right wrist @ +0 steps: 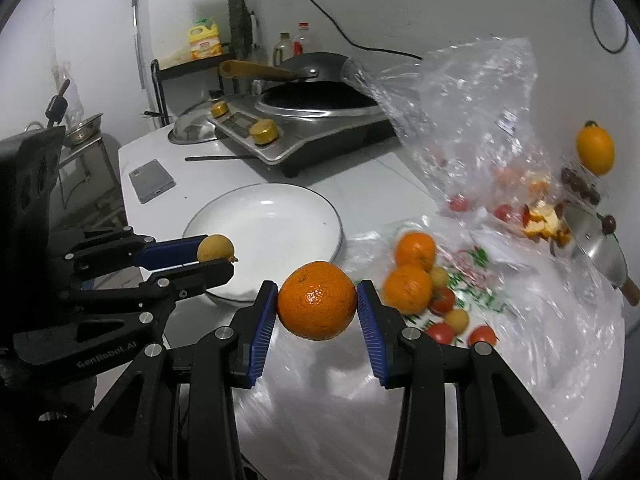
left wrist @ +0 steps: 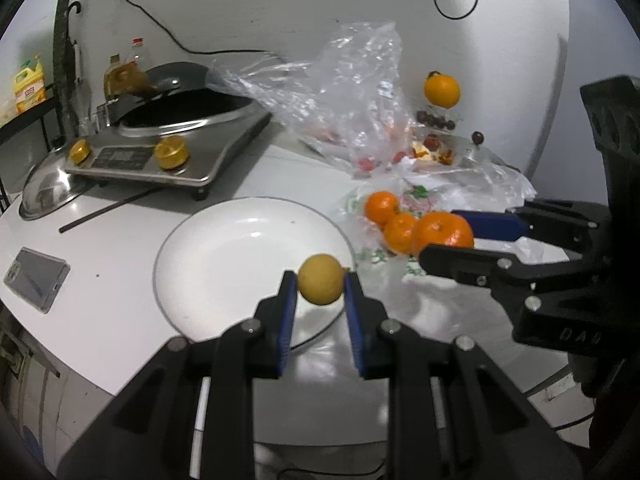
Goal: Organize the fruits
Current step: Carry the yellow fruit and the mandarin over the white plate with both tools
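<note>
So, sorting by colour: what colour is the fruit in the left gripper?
Yellow fruit, clearest in the left wrist view.

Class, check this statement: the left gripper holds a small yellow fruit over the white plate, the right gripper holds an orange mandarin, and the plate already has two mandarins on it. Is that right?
Not quite: the white plate has no fruit lying on it, as the right wrist view shows. The two loose mandarins lie on the plastic bag beside it. The rest holds: the left gripper holds the small yellow fruit over the plate, and the right gripper holds the orange mandarin.

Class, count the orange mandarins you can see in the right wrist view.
3: one clamped in the right hand-held gripper, two lying on the plastic bag. More may be hidden under plastic.
</note>
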Motion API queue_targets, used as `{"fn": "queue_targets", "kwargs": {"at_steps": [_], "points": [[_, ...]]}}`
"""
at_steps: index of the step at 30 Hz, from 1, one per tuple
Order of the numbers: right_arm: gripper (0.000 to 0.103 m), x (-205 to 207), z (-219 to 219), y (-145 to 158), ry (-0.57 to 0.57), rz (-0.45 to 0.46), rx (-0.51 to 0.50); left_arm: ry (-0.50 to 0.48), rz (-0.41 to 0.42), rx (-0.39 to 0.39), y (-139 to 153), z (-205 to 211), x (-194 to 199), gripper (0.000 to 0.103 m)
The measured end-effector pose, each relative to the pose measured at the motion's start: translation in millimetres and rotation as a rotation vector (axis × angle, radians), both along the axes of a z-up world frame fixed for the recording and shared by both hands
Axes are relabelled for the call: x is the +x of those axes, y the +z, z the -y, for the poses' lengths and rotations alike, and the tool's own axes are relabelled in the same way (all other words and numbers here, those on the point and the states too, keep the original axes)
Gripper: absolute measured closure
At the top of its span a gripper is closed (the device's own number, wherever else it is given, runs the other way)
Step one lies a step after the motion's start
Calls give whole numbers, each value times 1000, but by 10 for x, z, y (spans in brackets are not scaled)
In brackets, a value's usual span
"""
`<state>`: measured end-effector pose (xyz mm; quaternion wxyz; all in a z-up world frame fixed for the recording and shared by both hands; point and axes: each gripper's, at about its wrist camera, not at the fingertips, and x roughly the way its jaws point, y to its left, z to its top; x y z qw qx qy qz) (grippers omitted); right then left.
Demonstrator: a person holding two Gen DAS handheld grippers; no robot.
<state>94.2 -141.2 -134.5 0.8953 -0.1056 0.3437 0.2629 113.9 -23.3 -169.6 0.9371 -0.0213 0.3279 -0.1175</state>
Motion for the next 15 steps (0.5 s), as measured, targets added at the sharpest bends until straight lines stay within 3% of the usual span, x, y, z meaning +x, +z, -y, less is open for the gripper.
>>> {"fn": "queue_targets", "kwargs": {"at_steps": [15], "points": [[60, 212, -455, -64, 60, -20, -25, 97, -17, 12, -151, -501, 146, 79]]}}
